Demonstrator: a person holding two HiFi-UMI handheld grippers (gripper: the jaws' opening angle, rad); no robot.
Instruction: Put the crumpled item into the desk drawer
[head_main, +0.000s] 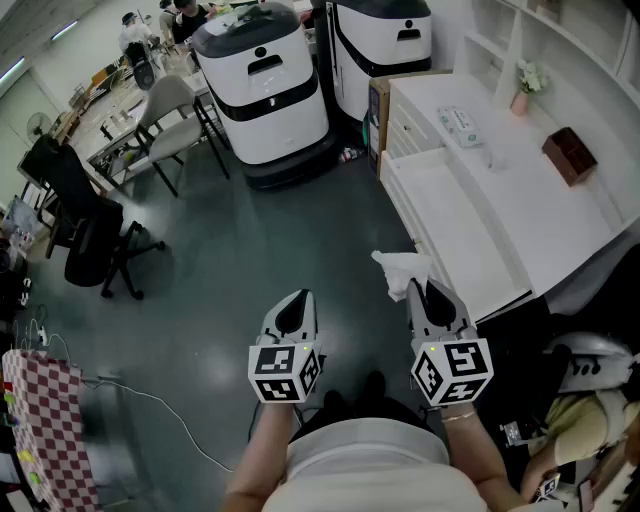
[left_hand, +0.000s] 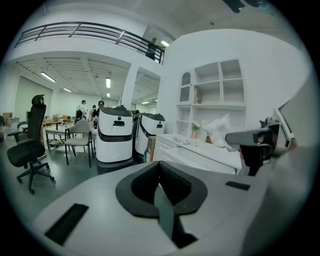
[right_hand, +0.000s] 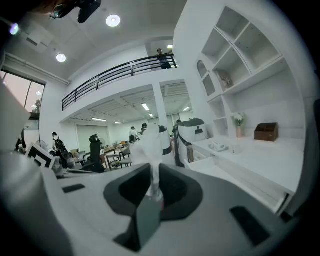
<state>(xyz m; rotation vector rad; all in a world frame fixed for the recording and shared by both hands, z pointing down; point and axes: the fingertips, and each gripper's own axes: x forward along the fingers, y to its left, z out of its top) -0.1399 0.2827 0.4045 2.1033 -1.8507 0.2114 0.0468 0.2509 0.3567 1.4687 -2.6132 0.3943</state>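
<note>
The crumpled item (head_main: 401, 270) is a white wad of tissue, pinched by my right gripper (head_main: 420, 286) and sticking up past its tips. In the right gripper view the tissue (right_hand: 150, 145) rises from between the closed jaws of that gripper (right_hand: 152, 192). It hangs just left of the open desk drawer (head_main: 452, 215), a long white tray pulled out of the white desk (head_main: 540, 190). My left gripper (head_main: 297, 298) hovers over the floor beside the right one, shut with nothing in it (left_hand: 161, 185). From the left gripper view the tissue (left_hand: 219, 131) shows at right.
Two white-and-black robot bases (head_main: 264, 90) stand beyond the desk. On the desktop lie a tissue pack (head_main: 459, 125), a brown box (head_main: 568, 155) and a small vase (head_main: 523, 88). Office chairs (head_main: 92, 240) and a checkered cloth (head_main: 45, 420) are at left; a person sits at lower right.
</note>
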